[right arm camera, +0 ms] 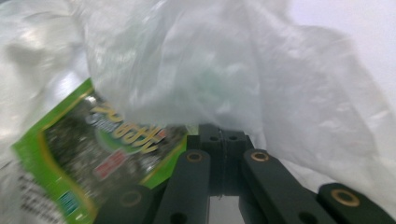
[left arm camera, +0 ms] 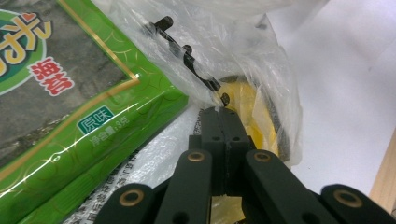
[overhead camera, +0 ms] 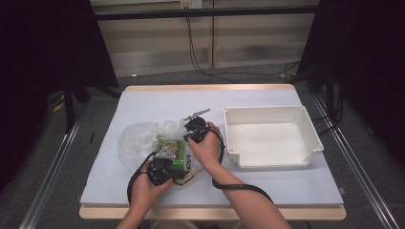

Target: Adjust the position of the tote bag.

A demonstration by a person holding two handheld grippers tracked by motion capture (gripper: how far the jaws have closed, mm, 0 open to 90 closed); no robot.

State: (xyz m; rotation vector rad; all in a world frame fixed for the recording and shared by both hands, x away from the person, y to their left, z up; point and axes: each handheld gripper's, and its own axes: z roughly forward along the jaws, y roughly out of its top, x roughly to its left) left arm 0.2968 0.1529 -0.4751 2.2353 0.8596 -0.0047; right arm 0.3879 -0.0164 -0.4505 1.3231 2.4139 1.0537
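With both grippers (overhead camera: 162,167) (overhead camera: 195,129) pinched on the plastic bag (overhead camera: 136,138) at frame centre, the green packet (overhead camera: 171,151) is judged not yet transferred to the empty white bin (overhead camera: 313,138).

A white tray (overhead camera: 270,137) is sitting empty on the table (overhead camera: 143,102), with cables (overhead camera: 200,62) trailing beyond the table's far edge.

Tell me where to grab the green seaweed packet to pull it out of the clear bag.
Grip the green seaweed packet by a thin edge, probably the one toward the clear plastic bag's mouth. It lies flat, so level jaws could pinch it, coming from the opening's side.
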